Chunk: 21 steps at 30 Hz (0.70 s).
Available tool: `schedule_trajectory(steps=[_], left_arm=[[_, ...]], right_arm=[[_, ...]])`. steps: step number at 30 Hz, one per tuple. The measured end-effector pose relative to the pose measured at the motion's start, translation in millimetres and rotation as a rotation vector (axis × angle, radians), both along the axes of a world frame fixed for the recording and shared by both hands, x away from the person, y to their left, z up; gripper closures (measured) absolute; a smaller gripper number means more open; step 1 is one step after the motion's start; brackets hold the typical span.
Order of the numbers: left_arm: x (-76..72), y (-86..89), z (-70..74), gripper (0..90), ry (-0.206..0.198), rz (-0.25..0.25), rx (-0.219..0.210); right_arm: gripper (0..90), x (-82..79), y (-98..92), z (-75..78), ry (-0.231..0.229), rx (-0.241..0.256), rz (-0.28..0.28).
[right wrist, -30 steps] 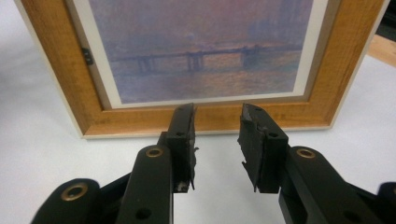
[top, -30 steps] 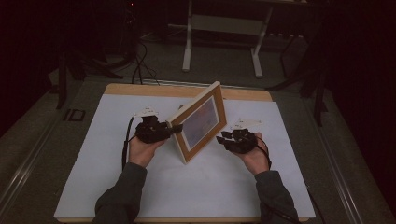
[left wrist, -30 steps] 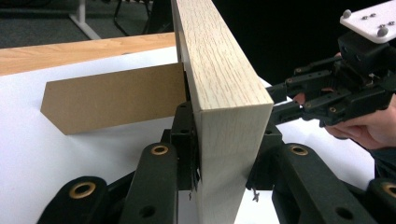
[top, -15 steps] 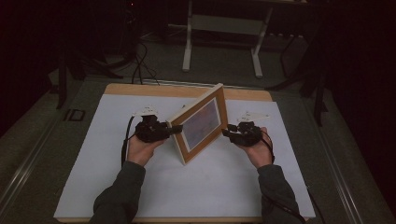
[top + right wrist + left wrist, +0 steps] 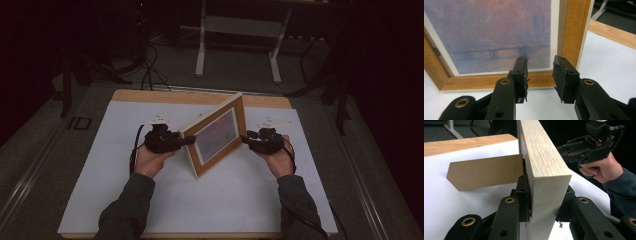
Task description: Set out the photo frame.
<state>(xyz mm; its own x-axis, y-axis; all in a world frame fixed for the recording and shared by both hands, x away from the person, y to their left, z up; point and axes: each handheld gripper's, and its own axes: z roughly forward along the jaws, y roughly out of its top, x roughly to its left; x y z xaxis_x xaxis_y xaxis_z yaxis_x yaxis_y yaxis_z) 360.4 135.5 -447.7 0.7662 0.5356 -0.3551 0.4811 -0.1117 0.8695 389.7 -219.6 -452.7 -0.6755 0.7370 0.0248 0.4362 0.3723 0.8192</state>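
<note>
A wood-framed picture [image 5: 216, 135] of a hazy bridge scene stands upright on the white table cover [image 5: 150, 200], angled across the middle. My left gripper [image 5: 187, 141] is shut on the frame's near left edge [image 5: 546, 182], one jaw on each face. Behind the frame, a brown cardboard stand [image 5: 484, 173] sticks out over the table. My right gripper [image 5: 245, 139] is open just in front of the frame's lower right corner [image 5: 574, 30]. Its jaws [image 5: 540, 75] point at the picture [image 5: 491, 35] with nothing between them. The left gripper view also catches that right gripper [image 5: 586, 145] past the frame.
The light wooden tabletop [image 5: 150, 95] shows along the far edge of the white cover. Beyond the table, a metal desk frame [image 5: 237, 45] and cables [image 5: 150, 65] are on the dark floor. Bare white cover lies in front of the frame and to both sides.
My right gripper has moved slightly farther from me, up along the frame's right end. The frame and my left gripper have held still.
</note>
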Motion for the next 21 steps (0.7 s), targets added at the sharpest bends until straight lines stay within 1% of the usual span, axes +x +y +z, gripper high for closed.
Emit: schedule_trajectory(steps=[8,10,11,21], left_arm=[[-1.9,-1.3,-0.2,70.5,-0.005,-0.055,0.000],[-2.2,-1.7,-0.3,70.5,-0.005,-0.060,-0.002],[-2.5,-2.2,-0.4,70.5,-0.009,-0.079,-0.001],[-4.5,-5.3,-1.3,70.4,-0.006,-0.151,-0.011]], right_arm=[[62.6,2.1,-4.3,2.1,-0.002,0.012,-0.014],[62.2,2.6,-4.6,2.2,-0.002,0.012,-0.019],[62.1,2.9,-4.7,2.2,-0.002,0.012,-0.021],[59.7,6.9,-11.7,5.1,-0.008,0.018,-0.047]])
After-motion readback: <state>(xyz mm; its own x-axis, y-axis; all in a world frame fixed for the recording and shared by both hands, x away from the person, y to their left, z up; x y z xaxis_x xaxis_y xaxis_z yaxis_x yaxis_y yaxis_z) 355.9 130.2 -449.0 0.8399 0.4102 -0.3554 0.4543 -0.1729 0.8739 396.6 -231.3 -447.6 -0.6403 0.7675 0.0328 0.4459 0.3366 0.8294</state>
